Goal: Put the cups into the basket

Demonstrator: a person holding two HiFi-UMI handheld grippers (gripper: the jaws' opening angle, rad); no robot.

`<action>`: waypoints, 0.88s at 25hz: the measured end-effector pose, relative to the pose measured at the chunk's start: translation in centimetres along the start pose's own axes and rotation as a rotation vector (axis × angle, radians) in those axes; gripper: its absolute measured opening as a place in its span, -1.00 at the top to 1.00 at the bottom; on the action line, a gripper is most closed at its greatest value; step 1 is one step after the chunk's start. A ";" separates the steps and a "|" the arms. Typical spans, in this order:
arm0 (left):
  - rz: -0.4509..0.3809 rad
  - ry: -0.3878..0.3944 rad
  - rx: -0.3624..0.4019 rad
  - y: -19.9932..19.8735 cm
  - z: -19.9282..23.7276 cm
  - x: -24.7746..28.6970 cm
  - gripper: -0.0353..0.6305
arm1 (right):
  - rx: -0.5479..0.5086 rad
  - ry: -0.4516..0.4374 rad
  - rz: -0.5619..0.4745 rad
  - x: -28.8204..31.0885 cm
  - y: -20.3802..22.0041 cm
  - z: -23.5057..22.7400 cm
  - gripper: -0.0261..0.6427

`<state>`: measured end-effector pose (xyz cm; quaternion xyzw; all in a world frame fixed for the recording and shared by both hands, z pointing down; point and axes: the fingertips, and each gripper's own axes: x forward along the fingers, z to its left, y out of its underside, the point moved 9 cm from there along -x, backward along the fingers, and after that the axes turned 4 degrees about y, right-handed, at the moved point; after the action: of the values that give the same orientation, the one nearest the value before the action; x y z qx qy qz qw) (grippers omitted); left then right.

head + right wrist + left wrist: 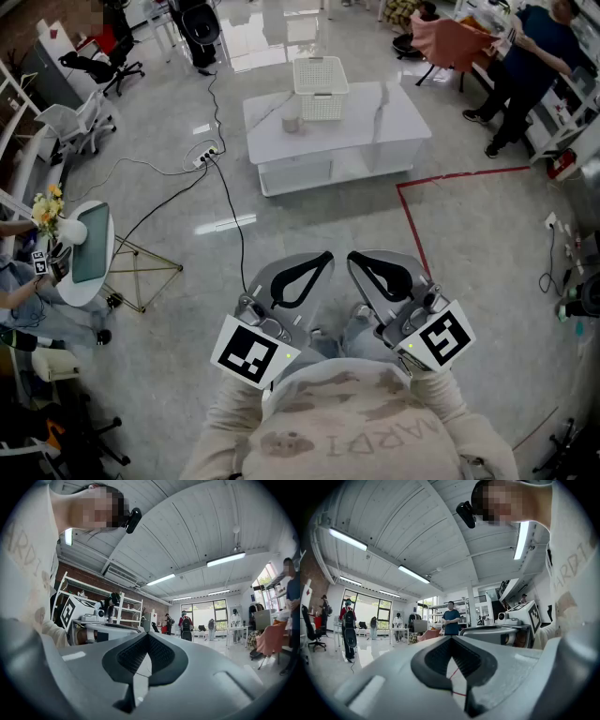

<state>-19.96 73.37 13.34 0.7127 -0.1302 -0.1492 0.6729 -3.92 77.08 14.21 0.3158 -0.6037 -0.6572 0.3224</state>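
Step in hand: approach. No cup is gripped yet. The left gripper (pixel 326 256) and the right gripper (pixel 352 257) sit at lower centre, close to the person's chest. Each has its jaws closed tip to tip with nothing between them.

Next move, as judged: walk to the table, part one pair of jaws, and close them around the cup.

Room: an open workspace with a glossy grey floor (pixel 309 225). A black cable (pixel 232 202) and a red tape line (pixel 450 176) cross it.

The white table (pixel 384 127) stands at upper centre, well apart from both grippers. The white basket (pixel 321 89) stands on it. One cup (pixel 292 123) stands on the tabletop just beside the basket, at its lower left.
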 end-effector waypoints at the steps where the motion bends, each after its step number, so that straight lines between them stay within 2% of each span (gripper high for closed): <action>1: 0.000 -0.001 0.009 0.0 -0.1 0.0 0.89 | 0.001 -0.003 0.002 0.0 0.0 0.1 0.85; 6: 0.010 -0.005 0.038 -0.3 0.0 0.0 0.89 | -0.005 -0.017 0.004 0.5 -0.2 0.2 0.85; 14: -0.005 -0.011 0.001 0.0 2.4 0.7 0.89 | -0.024 -0.005 0.003 2.4 -0.2 -0.8 0.85; 18: 0.005 -0.015 0.000 0.8 3.7 3.1 0.89 | -0.019 -0.001 0.011 2.9 0.7 -3.2 0.85; 22: 0.010 -0.041 0.007 1.1 6.1 6.2 0.89 | 0.013 -0.001 0.006 4.5 1.5 -7.5 0.85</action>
<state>-16.64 65.27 13.94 0.7111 -0.1478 -0.1599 0.6685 -0.52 68.90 15.00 0.3157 -0.6090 -0.6526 0.3218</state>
